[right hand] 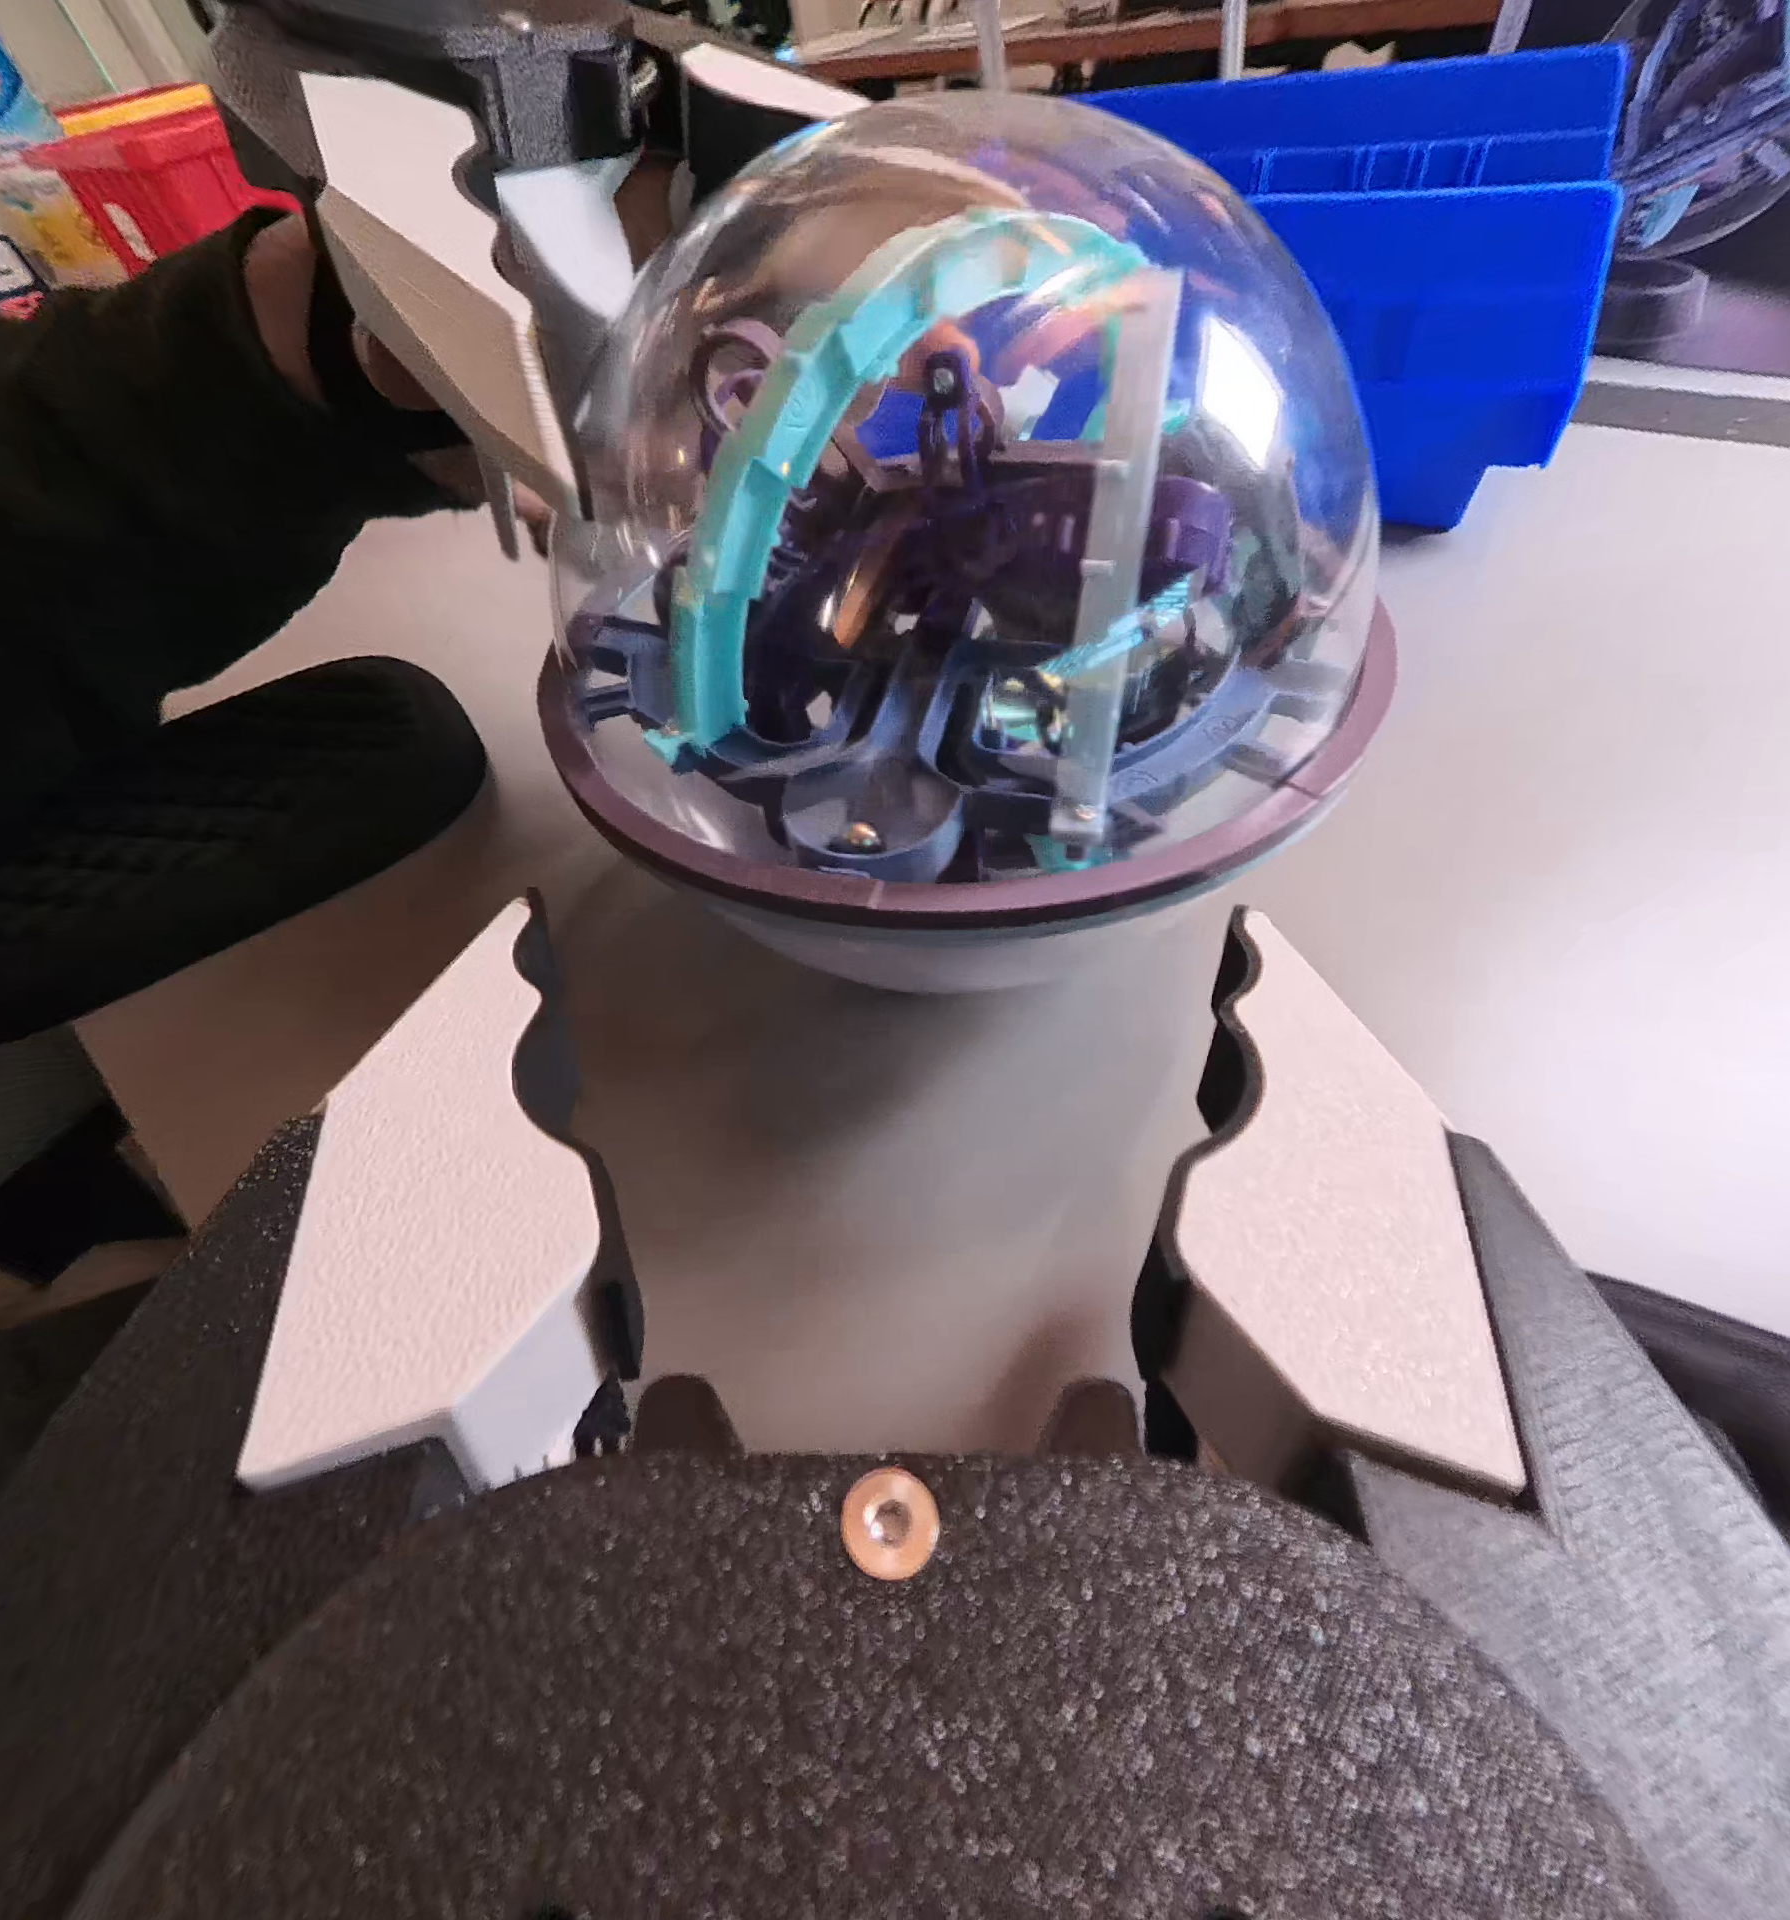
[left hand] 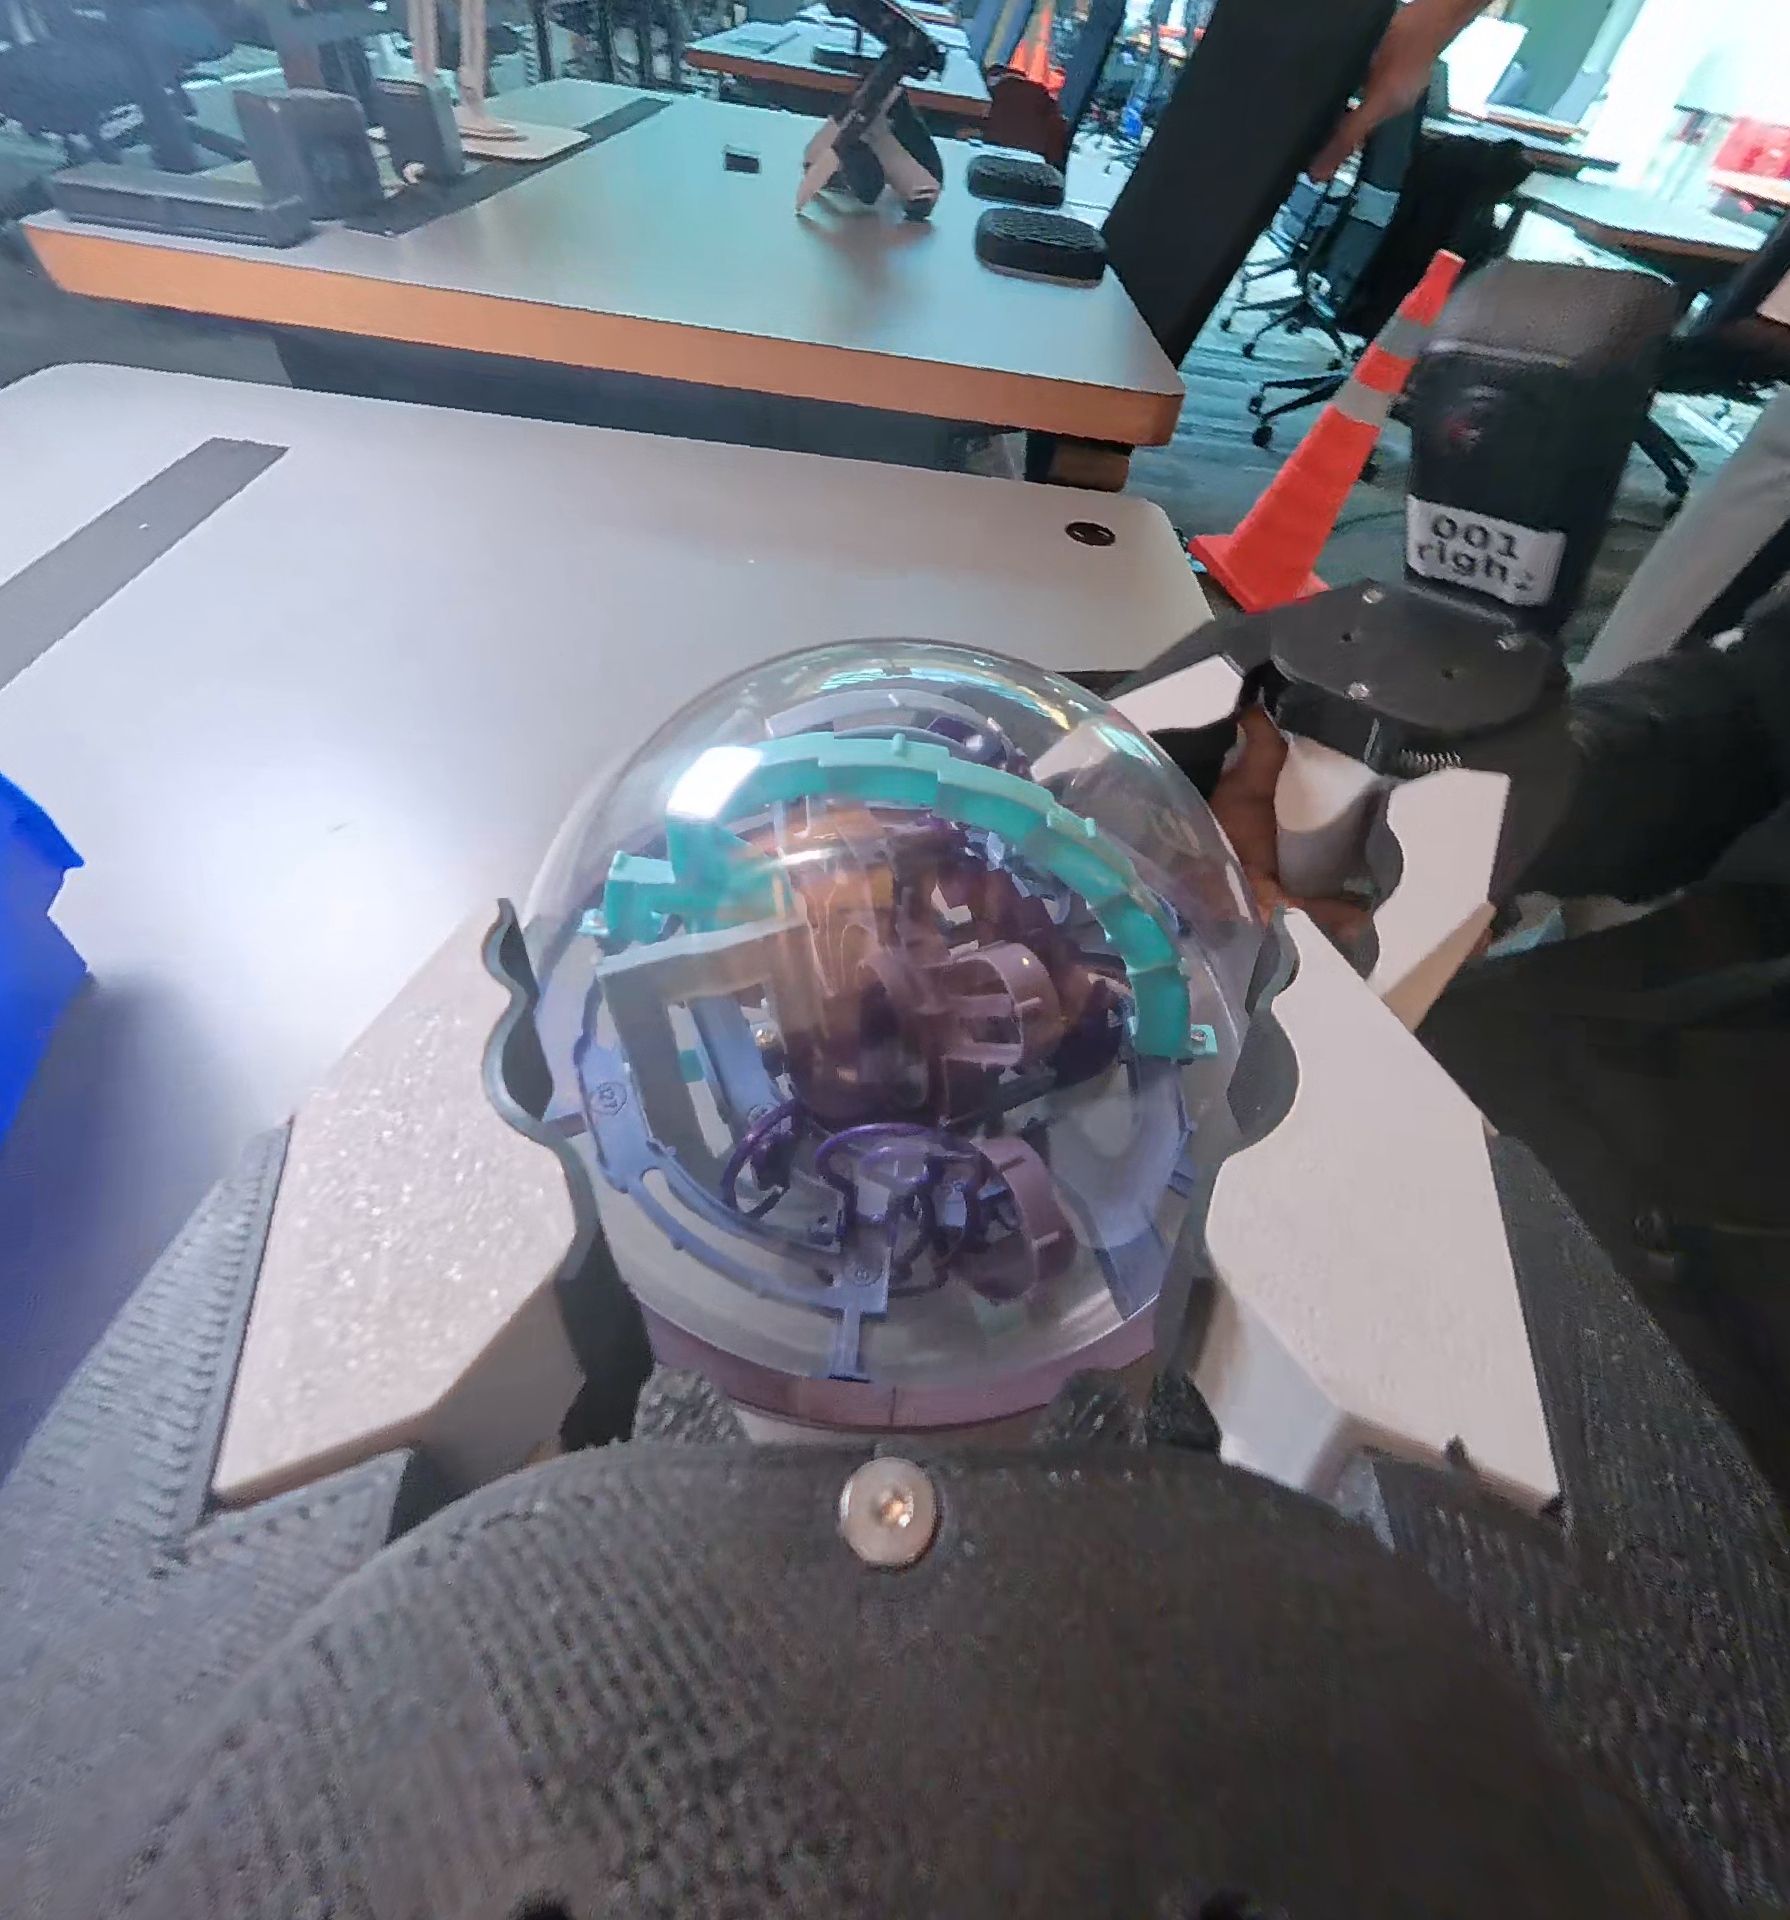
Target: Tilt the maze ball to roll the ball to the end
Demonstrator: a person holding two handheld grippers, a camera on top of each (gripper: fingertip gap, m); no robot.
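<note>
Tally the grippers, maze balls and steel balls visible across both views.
Gripper: 2, left, right
Maze ball: 2, near one, one behind the blue bins
Steel ball: 1, inside the near one
Total: 5

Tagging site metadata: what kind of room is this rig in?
Likely an open office or lab: rows of desks, rolling office chairs, an orange traffic cone, blue storage bins beside the maze ball.

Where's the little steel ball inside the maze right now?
In the right wrist view, the steel ball sits in a round blue cup at the maze ball's near bottom edge, just inside the purple rim, facing the right gripper.
</note>
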